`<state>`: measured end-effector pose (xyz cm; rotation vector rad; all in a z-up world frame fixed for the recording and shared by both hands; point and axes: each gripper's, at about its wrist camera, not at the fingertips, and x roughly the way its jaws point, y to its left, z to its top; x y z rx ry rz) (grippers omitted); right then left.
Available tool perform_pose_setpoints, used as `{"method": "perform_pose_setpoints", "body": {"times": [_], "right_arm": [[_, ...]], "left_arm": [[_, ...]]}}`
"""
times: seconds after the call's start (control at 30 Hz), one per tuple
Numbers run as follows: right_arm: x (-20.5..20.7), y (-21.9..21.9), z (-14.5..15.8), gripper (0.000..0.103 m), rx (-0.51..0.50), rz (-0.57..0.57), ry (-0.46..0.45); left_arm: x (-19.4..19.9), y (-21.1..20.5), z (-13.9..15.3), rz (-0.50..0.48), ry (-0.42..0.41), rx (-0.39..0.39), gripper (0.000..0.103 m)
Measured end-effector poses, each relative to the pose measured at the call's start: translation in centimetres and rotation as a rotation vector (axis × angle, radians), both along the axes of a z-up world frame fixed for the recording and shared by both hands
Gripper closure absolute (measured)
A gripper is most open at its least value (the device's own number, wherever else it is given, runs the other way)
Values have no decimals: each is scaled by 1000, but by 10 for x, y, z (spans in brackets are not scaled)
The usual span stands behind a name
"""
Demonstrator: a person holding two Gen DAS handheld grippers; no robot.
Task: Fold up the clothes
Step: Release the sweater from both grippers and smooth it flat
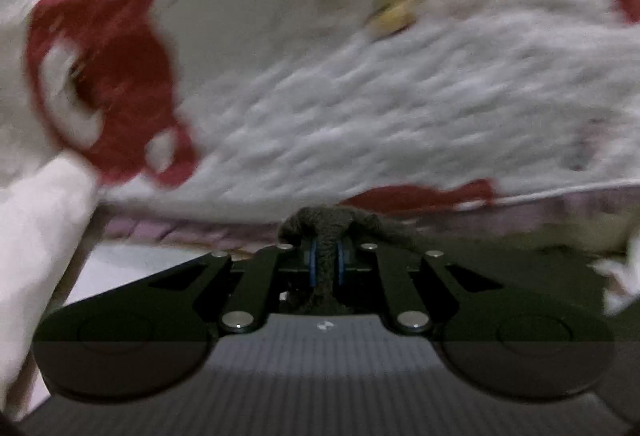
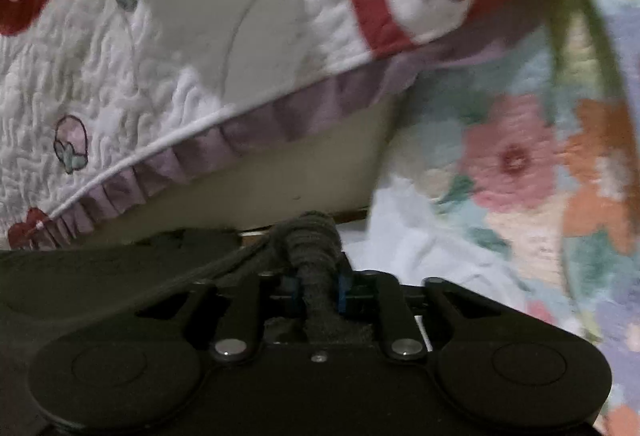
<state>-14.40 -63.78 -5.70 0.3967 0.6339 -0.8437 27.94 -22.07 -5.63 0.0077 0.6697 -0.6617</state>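
A dark grey knitted garment (image 1: 328, 224) is bunched into a thick roll between the blue pads of my left gripper (image 1: 326, 264), which is shut on it. In the right wrist view another bunch of the same dark grey knit (image 2: 312, 236) runs between the blue pads of my right gripper (image 2: 318, 288), which is also shut on it. More of the dark fabric spreads over the left side of that gripper. The rest of the garment is hidden below both cameras.
A white quilted bedspread (image 1: 320, 95) with red cartoon figures fills the background, and its purple ruffled edge (image 2: 200, 155) hangs just beyond the right gripper. A floral blanket (image 2: 520, 163) lies at the right. A pale pink cloth (image 1: 36, 236) hangs at the left.
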Motion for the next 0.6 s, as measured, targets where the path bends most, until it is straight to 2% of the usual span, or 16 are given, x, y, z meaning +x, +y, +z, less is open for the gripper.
{"method": "perform_pose_setpoints", "body": {"times": [0.03, 0.07, 0.1, 0.13, 0.23, 0.37, 0.43, 0.53, 0.6], "right_arm": [[6, -8, -12, 47, 12, 7, 39], [8, -11, -24, 45, 14, -13, 104], [-3, -13, -31, 44, 30, -62, 97], [-14, -15, -39, 44, 46, -111, 89], [-46, -21, -61, 43, 95, -255, 66], [-80, -14, -66, 43, 159, -317, 37], [-92, -7, -63, 43, 174, -335, 13], [-106, 8, -61, 43, 207, -372, -53], [-109, 17, -63, 43, 227, -387, -59]], "left_arm": [[8, 0, -13, 45, 95, 46, 72], [15, 2, -25, 83, 186, 83, 73], [15, 11, -32, 81, 246, 64, 73], [10, 23, -35, 48, 267, 31, 71], [-9, 49, -31, -21, 252, 68, 68], [-30, 87, -26, -92, 252, 119, 59], [-41, 109, -30, -78, 288, 131, 59], [-49, 148, -37, -12, 357, 64, 59], [-54, 175, -42, 38, 391, 31, 58]]}}
